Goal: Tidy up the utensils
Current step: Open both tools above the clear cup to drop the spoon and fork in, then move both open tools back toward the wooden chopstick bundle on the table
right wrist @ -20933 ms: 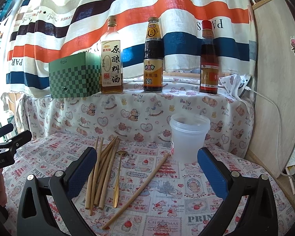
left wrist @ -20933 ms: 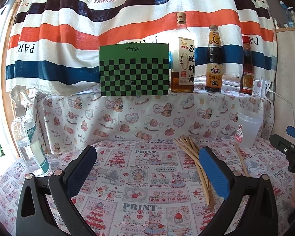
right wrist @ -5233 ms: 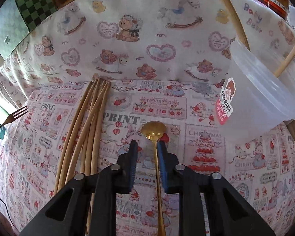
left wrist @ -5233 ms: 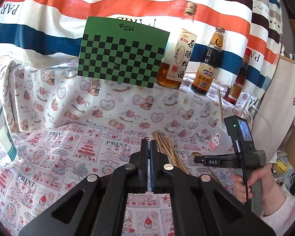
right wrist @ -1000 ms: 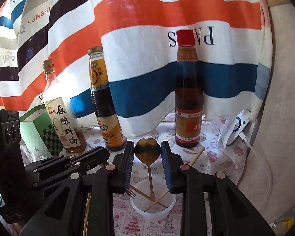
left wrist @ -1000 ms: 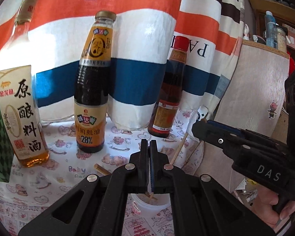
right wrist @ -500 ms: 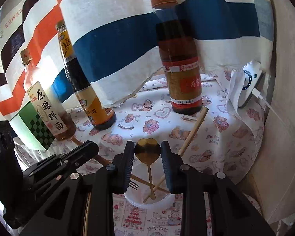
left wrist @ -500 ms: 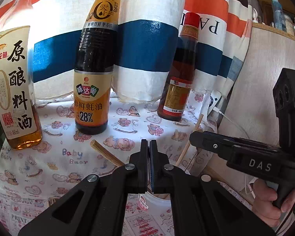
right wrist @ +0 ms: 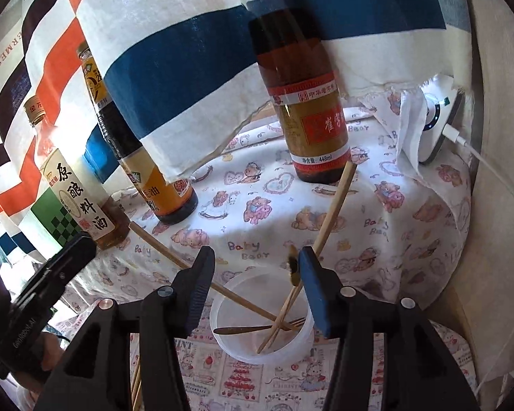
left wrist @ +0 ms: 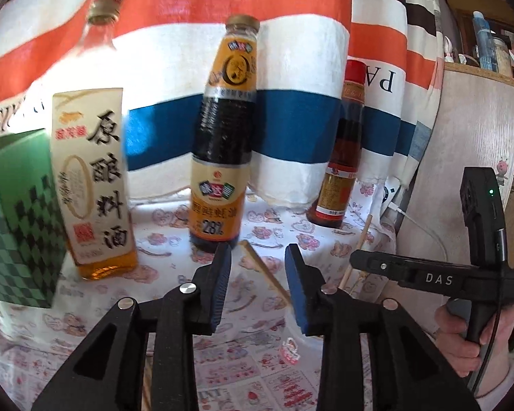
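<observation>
Left tongs: I see my left tongs with the jaws opening and nothing between the blue pads; they point toward the shelf of bottles, above the cup.
Right tongs: my right tongs are opening too. The gold spoon sits blurred just inside the right-hand pad; I cannot tell whether it touches that pad, and the other pad stands clear of it.
Cup: the clear plastic cup stands on the printed tabletop, right below the right tongs, at the foot of the cloth-covered shelf.
Utensils in the cup: two wooden chopsticks cross inside it, one leaning out to the left, the other leaning up toward the red-capped bottle. A gold fork lies across the bottom of the cup.
Utensils on the tabletop: a few more chopstick ends show at the lower left edge of the right wrist view, mostly hidden behind the tongs.
Shelf: the cooking wine bottle, the dark sauce bottle and the red-capped one stand upright in a row, with the green checkered box at the left.
Hands: a person's hand grips the handle of the right tool beside the cup.
</observation>
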### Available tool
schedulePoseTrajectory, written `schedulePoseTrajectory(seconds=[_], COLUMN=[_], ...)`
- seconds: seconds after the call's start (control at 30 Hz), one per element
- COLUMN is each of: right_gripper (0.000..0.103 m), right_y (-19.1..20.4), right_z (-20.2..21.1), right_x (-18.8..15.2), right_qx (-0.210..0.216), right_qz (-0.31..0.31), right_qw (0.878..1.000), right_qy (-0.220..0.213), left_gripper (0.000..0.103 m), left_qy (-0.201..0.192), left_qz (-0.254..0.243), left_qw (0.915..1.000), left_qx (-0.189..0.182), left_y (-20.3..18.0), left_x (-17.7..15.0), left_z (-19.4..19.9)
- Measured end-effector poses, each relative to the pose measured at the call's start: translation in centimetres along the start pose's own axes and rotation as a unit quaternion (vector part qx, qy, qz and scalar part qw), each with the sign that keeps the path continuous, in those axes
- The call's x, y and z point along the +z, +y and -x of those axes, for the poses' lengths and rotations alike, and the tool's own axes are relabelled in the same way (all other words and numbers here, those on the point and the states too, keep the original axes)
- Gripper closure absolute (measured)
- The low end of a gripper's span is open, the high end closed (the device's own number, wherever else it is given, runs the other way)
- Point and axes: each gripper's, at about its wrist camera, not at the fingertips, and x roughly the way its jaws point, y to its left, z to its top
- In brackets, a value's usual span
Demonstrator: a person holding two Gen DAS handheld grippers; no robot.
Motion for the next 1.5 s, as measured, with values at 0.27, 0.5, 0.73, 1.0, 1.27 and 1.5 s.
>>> schedulePoseTrajectory(seconds=[0.27, 0.5, 0.73, 1.0, 1.27, 1.5], right_gripper=[0.037, 0.035, 0.034, 0.031, 0.026, 0.017], right_y=[3.4, 7.4, 11.1, 13.4, 13.3, 11.1], right_z=[4.1, 6.6, 9.9, 12.2, 11.2, 7.1], right_x=[-0.2, -2.0, -5.0, -8.9, -12.5, -14.2], right_qx=[-0.022, -0.013, -0.004, 0.019, 0.032, 0.028], right_qz=[0.028, 0.042, 0.063, 0.076, 0.086, 0.046], right_qw=[0.998, 0.998, 0.996, 0.995, 0.99, 0.997], right_qy=[-0.053, -0.054, -0.06, -0.068, -0.104, -0.055], left_gripper=[0.048, 0.031, 0.016, 0.004, 0.001, 0.001], left_qy=[-0.027, -0.048, -0.063, -0.086, -0.078, -0.07], left_qz=[-0.073, -0.04, -0.024, 0.019, 0.039, 0.07], left_qw=[0.99, 0.9886, 0.9881, 0.9872, 0.9867, 0.9818], left_qx=[0.118, 0.137, 0.138, 0.133, 0.137, 0.162], left_y=[2.9, 6.0, 6.3, 6.3, 6.3, 8.5], left_x=[1.2, 1.4, -0.4, -3.7, -8.1, -12.8], left_z=[7.7, 14.9, 20.6, 24.1, 22.1, 18.6])
